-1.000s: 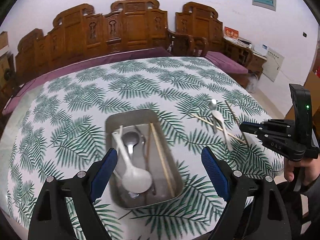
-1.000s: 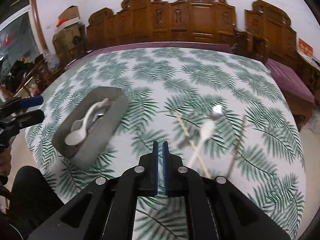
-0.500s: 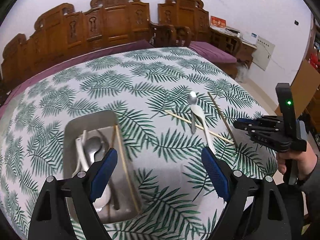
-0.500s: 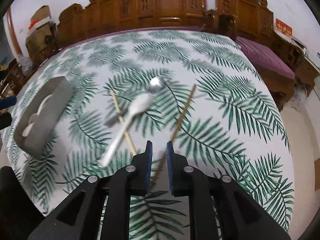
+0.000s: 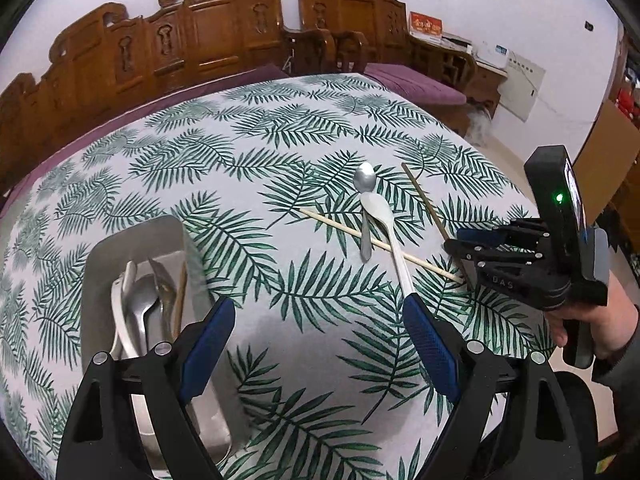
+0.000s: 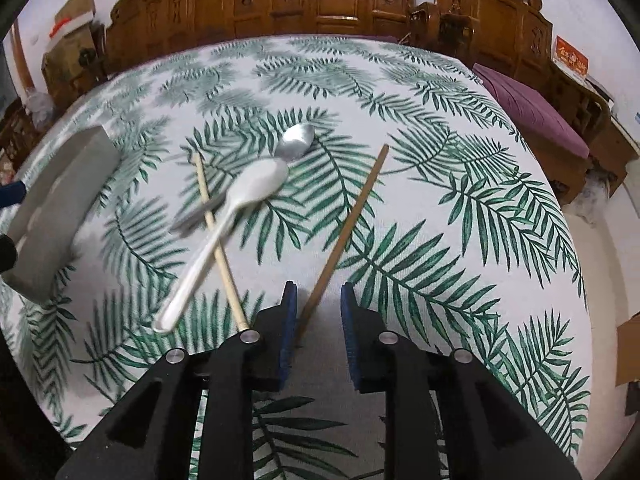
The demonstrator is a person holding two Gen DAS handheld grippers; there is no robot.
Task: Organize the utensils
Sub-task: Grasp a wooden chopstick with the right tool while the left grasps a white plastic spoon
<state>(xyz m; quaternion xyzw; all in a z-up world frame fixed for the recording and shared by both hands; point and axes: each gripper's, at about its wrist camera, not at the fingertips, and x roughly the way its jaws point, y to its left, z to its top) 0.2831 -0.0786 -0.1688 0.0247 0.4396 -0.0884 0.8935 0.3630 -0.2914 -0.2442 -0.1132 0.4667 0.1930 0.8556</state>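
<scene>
A steel tray [image 5: 100,248] at the left holds spoons and a chopstick. On the leaf-print cloth lie a metal spoon [image 5: 365,184], a white spoon [image 5: 384,220], a pale chopstick [image 5: 340,227] and a brown chopstick [image 6: 352,216]. My right gripper [image 6: 318,304] hovers low over the near end of the brown chopstick; its jaws are opening, the stick lies between them, and the pads do not press on it. My left gripper [image 5: 316,328] stands wide open above the cloth, between the tray and the loose utensils, holding nothing.
Carved wooden chairs [image 5: 224,24] and a purple cushioned bench [image 5: 416,84] ring the table's far side. A hand [image 5: 592,320] holds the right gripper near the table's right edge. Cardboard boxes [image 6: 68,28] stand at the back left.
The left gripper has shifted right, away from the tray toward the loose utensils. The right gripper has come down over the brown chopstick and its jaws have parted.
</scene>
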